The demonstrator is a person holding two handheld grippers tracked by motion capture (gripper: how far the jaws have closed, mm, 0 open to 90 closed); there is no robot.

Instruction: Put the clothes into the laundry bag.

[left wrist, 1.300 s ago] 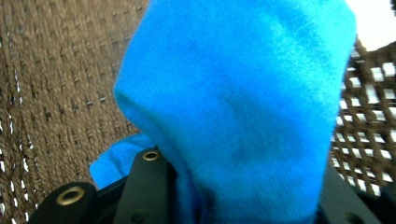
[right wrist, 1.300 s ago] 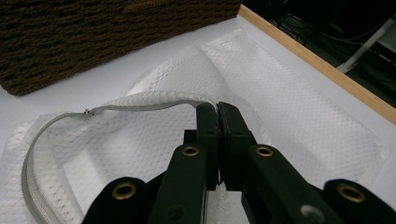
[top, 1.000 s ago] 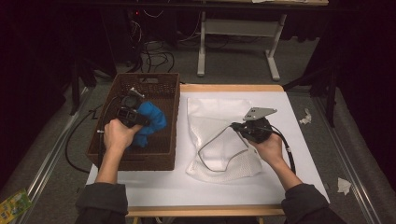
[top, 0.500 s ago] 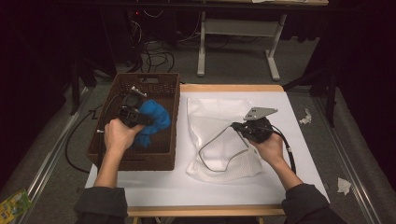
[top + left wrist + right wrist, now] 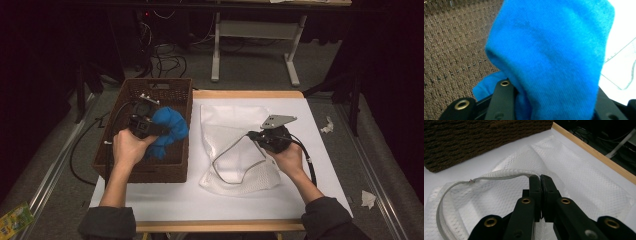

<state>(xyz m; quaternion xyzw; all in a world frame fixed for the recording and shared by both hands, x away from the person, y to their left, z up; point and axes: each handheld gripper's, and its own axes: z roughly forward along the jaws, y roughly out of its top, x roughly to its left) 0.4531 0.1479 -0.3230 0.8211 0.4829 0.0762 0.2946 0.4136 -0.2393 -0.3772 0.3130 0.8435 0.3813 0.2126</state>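
One table [image 5: 300, 205] with a white top spans the lower middle of the high view. One brown woven basket [image 5: 115, 160] sits at its left edge, and one white mesh bag [image 5: 225, 130] lies at centre, its zip edge lifted. One blue cloth [image 5: 167, 130] hangs over the basket's right half, bunched between the jaws of the left gripper [image 5: 145, 125], which are clamped on it. The right gripper [image 5: 252, 135], right of centre, has its jaws pressed together on the bag's grey zip edge [image 5: 499, 178]. Two hands hold the two grippers.
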